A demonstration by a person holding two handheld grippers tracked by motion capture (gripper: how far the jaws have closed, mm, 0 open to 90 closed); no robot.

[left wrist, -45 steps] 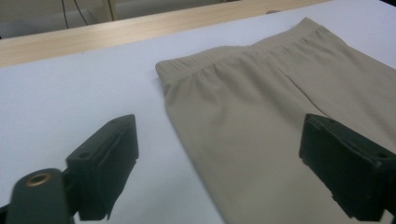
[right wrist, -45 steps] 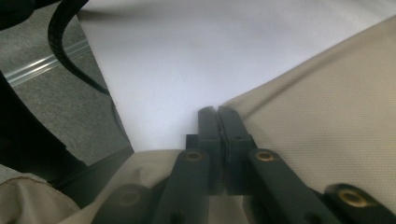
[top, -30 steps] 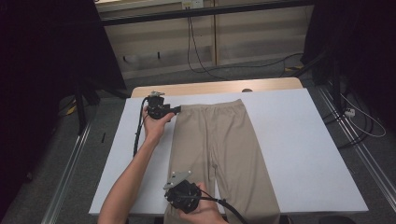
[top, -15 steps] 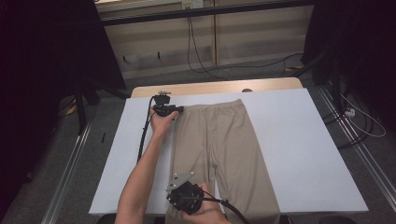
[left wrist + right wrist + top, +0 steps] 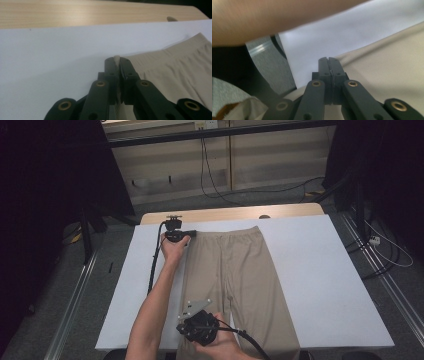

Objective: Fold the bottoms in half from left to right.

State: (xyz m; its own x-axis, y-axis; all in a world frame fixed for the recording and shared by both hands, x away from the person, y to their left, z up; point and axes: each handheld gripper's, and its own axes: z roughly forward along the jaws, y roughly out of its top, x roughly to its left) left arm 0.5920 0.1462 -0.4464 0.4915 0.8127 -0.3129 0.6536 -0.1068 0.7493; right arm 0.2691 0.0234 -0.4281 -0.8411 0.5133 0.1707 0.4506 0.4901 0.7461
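My white table cover (image 5: 325, 285) is a smooth, matte rectangle, with a strip of pale wood-grain tabletop (image 5: 235, 213) showing at its 12 o'clock edge. On it, left of centre, lie the beige trousers (image 5: 235, 275), flat, a fine knit with a ribbed waistband at 12 o'clock and the two legs running toward 6 o'clock. My left gripper (image 5: 116, 61), black with brass-coloured rivets, has just been closing and now pinches the waistband's corner at the trousers' 11 o'clock, a nub of fabric between its tips. My right gripper (image 5: 328, 60) is clenched on the left leg's outer edge near 7 o'clock, cloth running under its tips.
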